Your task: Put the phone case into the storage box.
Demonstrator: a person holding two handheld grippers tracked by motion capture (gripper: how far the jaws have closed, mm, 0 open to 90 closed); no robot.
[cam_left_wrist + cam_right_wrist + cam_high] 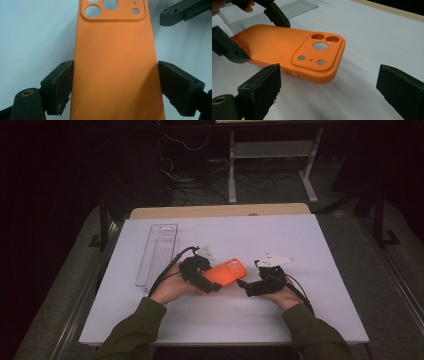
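An orange phone case [226, 271] with camera cut-outs is held just above the white table, back side up. My left gripper [209, 285] is shut on it: in the left gripper view its two pads [65, 80] press on the long sides of the orange phone case [115, 62]. My right gripper [241, 284] stands open a little to the right of the case's camera end. In the right gripper view the orange phone case [294, 53] lies ahead of my right gripper [328, 85], whose jaws stand wide apart with nothing between them.
A clear plastic tray [157, 252] lies at the table's left, behind my left hand. The white table top [280, 235] ends at a wooden strip at the back. Beyond it stand a desk frame [272, 160] and cables on the floor.
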